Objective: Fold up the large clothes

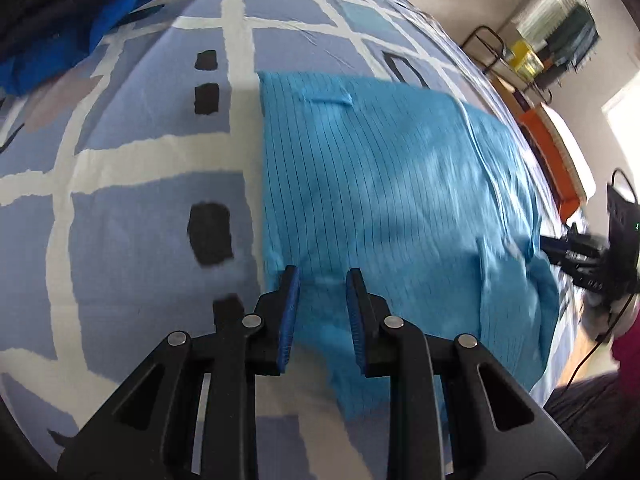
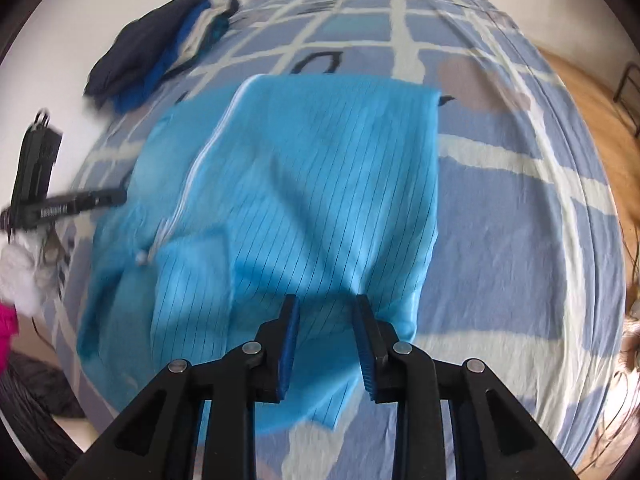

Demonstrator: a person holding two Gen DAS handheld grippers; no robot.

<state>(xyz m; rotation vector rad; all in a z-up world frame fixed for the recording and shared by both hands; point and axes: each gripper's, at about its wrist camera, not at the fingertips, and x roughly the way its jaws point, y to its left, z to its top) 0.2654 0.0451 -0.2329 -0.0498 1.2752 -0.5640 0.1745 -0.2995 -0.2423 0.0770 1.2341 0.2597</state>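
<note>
A bright blue pinstriped garment [image 1: 380,184] lies spread on a bed covered by a blue and white checked sheet [image 1: 140,208]. My left gripper [image 1: 322,280] is shut on a bunch of cloth at the garment's near left edge, and loose cloth hangs below its fingers. In the right wrist view the same garment [image 2: 312,168] shows a white zip line, and its folds run toward my right gripper [image 2: 326,306], which is shut on the near right edge. Each view catches the other gripper at the garment's far side: the right gripper [image 1: 546,242] and the left gripper [image 2: 120,196].
A pile of dark navy and blue clothes [image 2: 160,52] lies at the far left of the bed [image 2: 500,220]. Beyond the bed's right edge are an orange object [image 1: 548,152], a black rack [image 1: 488,48] and shelving. A pink sleeve [image 2: 6,320] shows at the left.
</note>
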